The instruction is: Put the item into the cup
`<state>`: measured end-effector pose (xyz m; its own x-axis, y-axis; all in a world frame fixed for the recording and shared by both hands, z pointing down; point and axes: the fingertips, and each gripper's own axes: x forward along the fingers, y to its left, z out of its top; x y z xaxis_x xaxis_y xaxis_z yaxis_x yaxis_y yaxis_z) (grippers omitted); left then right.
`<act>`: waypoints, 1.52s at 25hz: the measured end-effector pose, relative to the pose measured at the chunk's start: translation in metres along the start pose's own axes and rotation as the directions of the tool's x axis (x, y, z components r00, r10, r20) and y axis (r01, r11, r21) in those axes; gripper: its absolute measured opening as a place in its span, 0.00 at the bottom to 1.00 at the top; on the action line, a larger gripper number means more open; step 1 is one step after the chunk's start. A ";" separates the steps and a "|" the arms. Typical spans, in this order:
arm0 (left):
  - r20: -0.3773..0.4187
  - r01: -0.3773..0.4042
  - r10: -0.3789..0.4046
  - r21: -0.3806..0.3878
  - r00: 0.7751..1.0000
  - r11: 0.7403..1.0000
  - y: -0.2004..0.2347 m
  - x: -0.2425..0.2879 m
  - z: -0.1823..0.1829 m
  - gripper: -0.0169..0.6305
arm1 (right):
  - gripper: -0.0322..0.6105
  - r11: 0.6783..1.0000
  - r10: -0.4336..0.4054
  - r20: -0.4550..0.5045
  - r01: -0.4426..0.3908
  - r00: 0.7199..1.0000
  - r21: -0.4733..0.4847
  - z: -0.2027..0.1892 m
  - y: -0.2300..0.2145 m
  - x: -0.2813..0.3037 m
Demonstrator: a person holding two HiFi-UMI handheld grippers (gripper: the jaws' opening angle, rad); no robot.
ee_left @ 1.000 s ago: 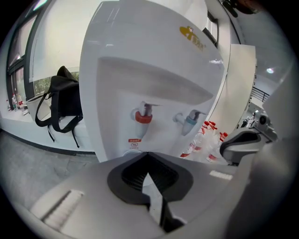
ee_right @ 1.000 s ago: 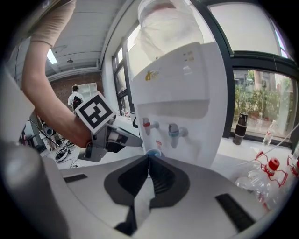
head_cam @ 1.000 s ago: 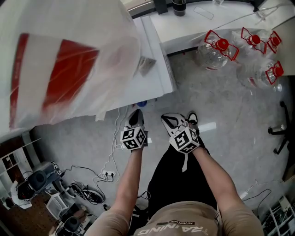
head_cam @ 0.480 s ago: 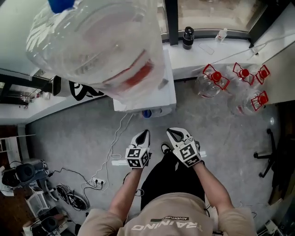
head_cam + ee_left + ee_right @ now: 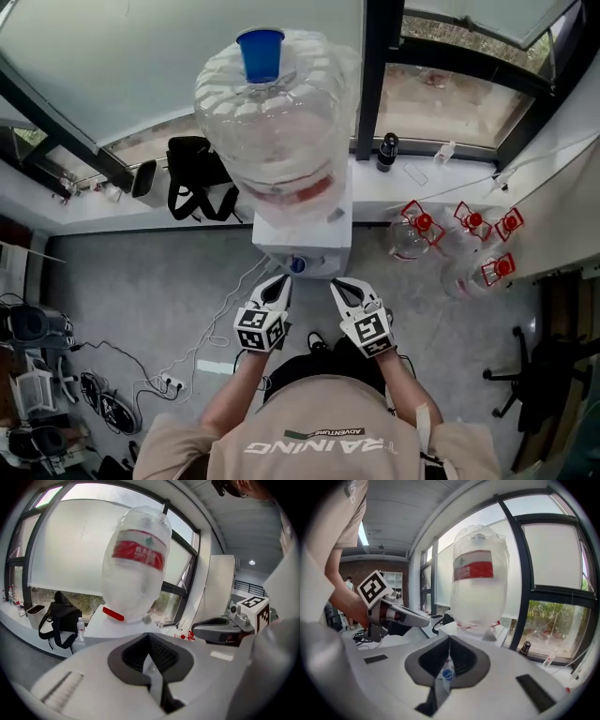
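No cup and no loose item shows in any view. A white water dispenser (image 5: 317, 251) stands before me, with a big clear bottle (image 5: 277, 122) with a red label turned upside down on it, its blue base cap (image 5: 261, 54) toward the camera. A blue tap (image 5: 297, 265) sits on its front. My left gripper (image 5: 279, 285) and right gripper (image 5: 339, 287) point at the dispenser's front, just below the tap, side by side. Both are shut and hold nothing. In the left gripper view the bottle (image 5: 138, 569) fills the middle; the right gripper (image 5: 446, 667) shows a blue spot at its tips.
Several clear jugs with red handles (image 5: 455, 239) stand on the floor at the right. A black bag (image 5: 192, 183) and a dark bottle (image 5: 385, 150) rest on the window ledge. Cables and a power strip (image 5: 164, 380) lie at the left, an office chair (image 5: 544, 375) at the right.
The head view has pulled back and up, so the whole dispenser and the window now show. Both grippers have come closer to the dispenser's front, still side by side.
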<state>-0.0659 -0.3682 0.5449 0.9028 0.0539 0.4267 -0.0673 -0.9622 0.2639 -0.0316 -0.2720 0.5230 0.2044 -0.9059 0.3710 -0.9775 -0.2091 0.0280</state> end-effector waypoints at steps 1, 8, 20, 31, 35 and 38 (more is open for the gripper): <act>0.015 -0.003 0.003 -0.007 1.000 1.000 -0.003 -0.007 0.009 0.04 | 0.07 1.000 0.004 0.004 -0.004 1.000 -0.011 0.007 0.000 -0.003; 0.096 -0.011 -0.001 0.126 0.995 0.992 -0.023 -0.046 0.061 0.04 | 0.07 1.000 0.003 0.074 -0.002 0.997 -0.010 0.066 -0.005 -0.018; 0.265 -0.087 0.042 0.158 0.963 0.984 -0.019 -0.060 0.137 0.04 | 0.07 0.998 -0.064 0.315 0.069 0.947 -0.006 0.157 -0.039 -0.052; 0.259 -0.090 0.045 0.164 0.965 0.982 -0.029 -0.061 0.140 0.04 | 0.07 0.996 -0.085 0.293 0.084 0.952 0.014 0.145 -0.052 -0.059; 0.255 -0.099 0.053 0.171 0.966 0.980 -0.029 -0.063 0.138 0.04 | 0.07 0.998 -0.066 0.295 0.068 0.953 0.002 0.144 -0.047 -0.057; 0.247 -0.105 0.057 0.183 0.967 0.978 -0.030 -0.062 0.137 0.04 | 0.07 0.998 -0.054 0.297 0.061 0.953 -0.012 0.145 -0.047 -0.054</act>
<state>-0.0618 -0.3792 0.3923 0.9744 -0.0689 0.2139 -0.0824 -0.9951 0.0551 0.0105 -0.2669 0.3670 0.2634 -0.9616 0.0766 -0.9639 -0.2591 0.0618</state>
